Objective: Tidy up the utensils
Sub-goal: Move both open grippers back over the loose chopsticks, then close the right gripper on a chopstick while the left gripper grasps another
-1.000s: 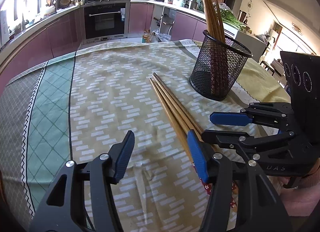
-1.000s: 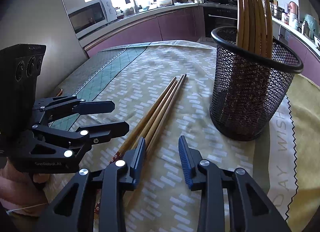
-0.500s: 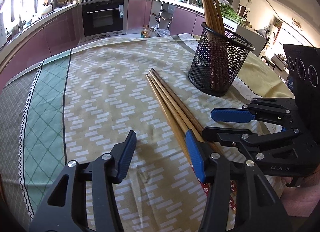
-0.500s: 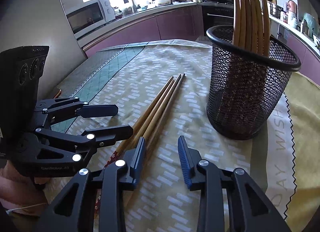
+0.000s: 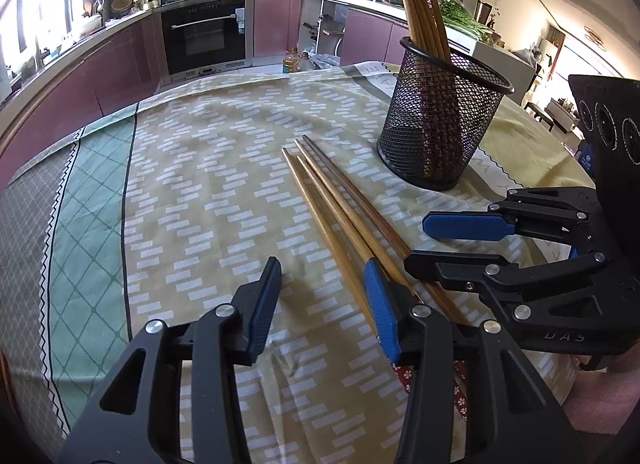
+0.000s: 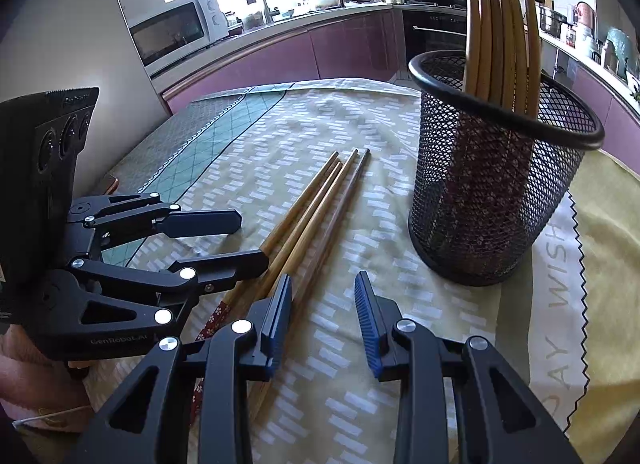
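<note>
Three wooden chopsticks [image 5: 336, 199] lie side by side on the patterned tablecloth; they also show in the right wrist view [image 6: 316, 207]. A black mesh holder [image 5: 436, 123] stands upright behind them with several chopsticks in it, also in the right wrist view [image 6: 492, 191]. My left gripper [image 5: 320, 304] is open and empty, low over the cloth, its right finger over the chopsticks' near ends. My right gripper [image 6: 324, 312] is open and empty, its left finger over the same chopsticks. The two grippers face each other across the chopsticks.
The tablecloth [image 5: 200, 191] has a green and grey border at the left. Kitchen counters, an oven [image 5: 206, 35] and a microwave [image 6: 172, 31] stand beyond the table. A phone-like object [image 6: 108, 183] lies near the table's left edge.
Both grippers have come slightly lower and closer to the chopsticks. The chopsticks and holder have not moved.
</note>
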### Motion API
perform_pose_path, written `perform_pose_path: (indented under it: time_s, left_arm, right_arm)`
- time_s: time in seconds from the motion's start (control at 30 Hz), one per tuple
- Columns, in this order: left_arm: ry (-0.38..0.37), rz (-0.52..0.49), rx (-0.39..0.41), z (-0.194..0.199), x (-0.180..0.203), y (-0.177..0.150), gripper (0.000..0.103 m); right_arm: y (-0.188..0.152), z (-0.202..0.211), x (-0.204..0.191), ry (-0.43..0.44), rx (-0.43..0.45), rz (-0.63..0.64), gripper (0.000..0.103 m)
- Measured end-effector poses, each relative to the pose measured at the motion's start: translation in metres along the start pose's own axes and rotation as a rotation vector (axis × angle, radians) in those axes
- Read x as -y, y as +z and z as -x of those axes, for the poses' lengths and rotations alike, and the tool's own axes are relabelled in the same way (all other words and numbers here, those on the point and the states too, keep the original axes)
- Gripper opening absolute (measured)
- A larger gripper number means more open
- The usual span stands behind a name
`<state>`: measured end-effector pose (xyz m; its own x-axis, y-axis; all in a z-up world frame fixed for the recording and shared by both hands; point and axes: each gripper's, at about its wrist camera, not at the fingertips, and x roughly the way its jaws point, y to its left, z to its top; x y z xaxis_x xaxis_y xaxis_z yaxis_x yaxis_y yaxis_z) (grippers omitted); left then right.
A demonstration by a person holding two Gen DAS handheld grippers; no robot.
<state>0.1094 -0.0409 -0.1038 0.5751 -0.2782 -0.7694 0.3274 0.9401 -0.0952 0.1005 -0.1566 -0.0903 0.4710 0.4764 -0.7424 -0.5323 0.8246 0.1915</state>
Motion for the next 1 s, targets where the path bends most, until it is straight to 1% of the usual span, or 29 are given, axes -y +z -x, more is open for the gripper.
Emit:
perform_pose_path:
  time_s: [0.1, 0.27, 0.43, 0.53, 0.6, 0.63, 0.87, 1.0]
  left_arm:
    - [0.000, -0.001, -0.001, -0.001, 0.000, 0.001, 0.040]
    - [0.008, -0.017, -0.006, -0.005, -0.001, 0.007, 0.034]
    - [0.013, -0.016, -0.010, -0.011, -0.003, 0.014, 0.029]
    - [0.017, 0.000, -0.008, -0.012, -0.005, 0.015, 0.024]
    - [0.007, 0.019, -0.003, -0.011, -0.006, 0.014, 0.019]
    - [-0.003, 0.032, -0.001, -0.011, -0.007, 0.013, 0.014]
    - [-0.029, 0.115, 0.021, -0.002, -0.017, 0.007, 0.008]
    - [-0.054, 0.115, 0.033, 0.006, -0.016, 0.003, 0.008]
  right_arm:
    - [0.004, -0.003, -0.001, -0.012, -0.004, 0.012, 0.030]
    - [0.011, -0.010, 0.000, -0.030, -0.007, 0.017, 0.026]
    - [0.017, -0.014, 0.003, -0.042, -0.004, 0.006, 0.019]
    - [0.016, -0.012, 0.007, -0.031, 0.002, -0.015, 0.014]
    - [0.015, -0.011, 0.008, -0.020, 0.007, -0.028, 0.010]
    - [0.014, -0.010, 0.009, -0.020, 0.009, -0.031, 0.009]
    - [0.011, -0.002, 0.017, -0.005, 0.035, -0.078, 0.006]
    - [0.008, 0.007, 0.018, 0.028, 0.052, -0.076, 0.006]
